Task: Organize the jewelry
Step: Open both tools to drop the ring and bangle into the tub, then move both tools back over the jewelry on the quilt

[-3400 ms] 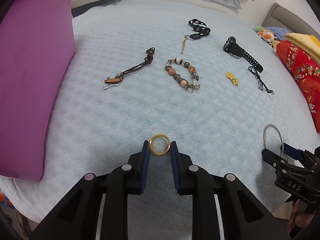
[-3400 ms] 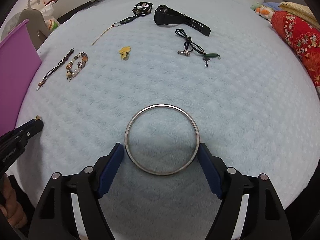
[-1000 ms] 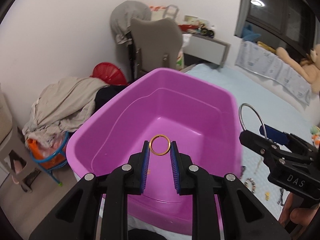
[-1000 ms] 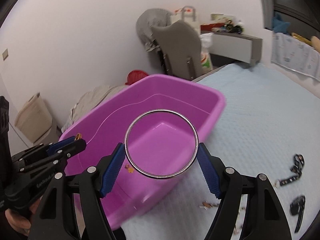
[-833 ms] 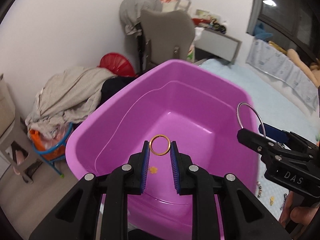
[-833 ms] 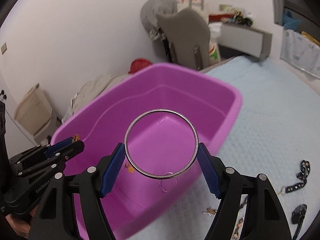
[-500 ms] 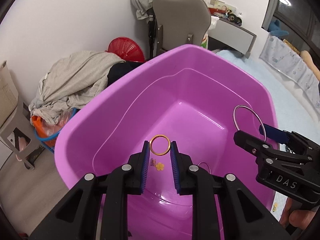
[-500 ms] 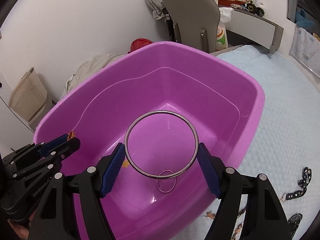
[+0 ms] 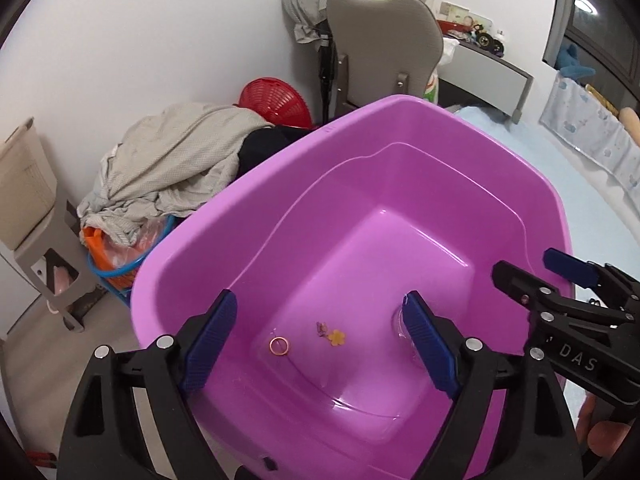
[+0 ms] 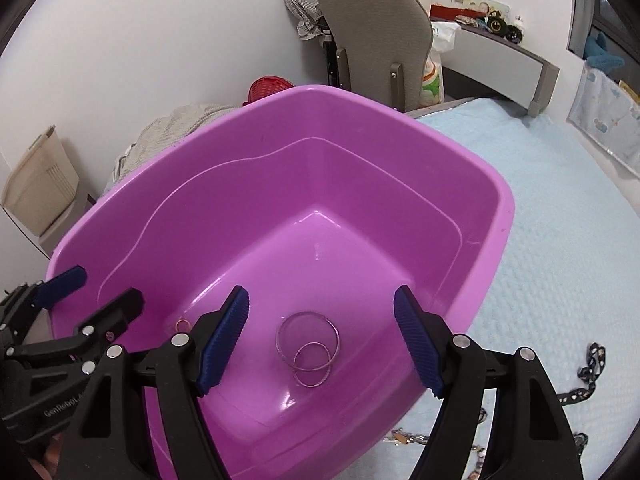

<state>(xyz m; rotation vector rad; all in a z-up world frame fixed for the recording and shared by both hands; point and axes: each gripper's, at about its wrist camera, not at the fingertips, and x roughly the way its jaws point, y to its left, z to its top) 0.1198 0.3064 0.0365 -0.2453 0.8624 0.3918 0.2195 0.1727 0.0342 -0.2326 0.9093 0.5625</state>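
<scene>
- Left gripper [image 9: 320, 336]: jaws have just been opening, now wide with nothing between; gold ring [image 9: 279, 346] lies on the floor of the purple tub [image 9: 400, 120], near a yellow flower charm [image 9: 337, 336].
- Right gripper [image 10: 322, 334]: jaws spread, empty; large silver bangle [image 10: 307, 336] sits on the tub floor overlapping a smaller hoop [image 10: 313, 365].
- Release looks done: lift both straight up clear of the rim before swinging away.
- More pieces wait on the blue blanket [image 10: 560, 240].

I am in a bedroom at home: a soft pale blue bed blanket [image 10: 560, 208], a heap of grey clothes [image 9: 176, 168] (very messy).
</scene>
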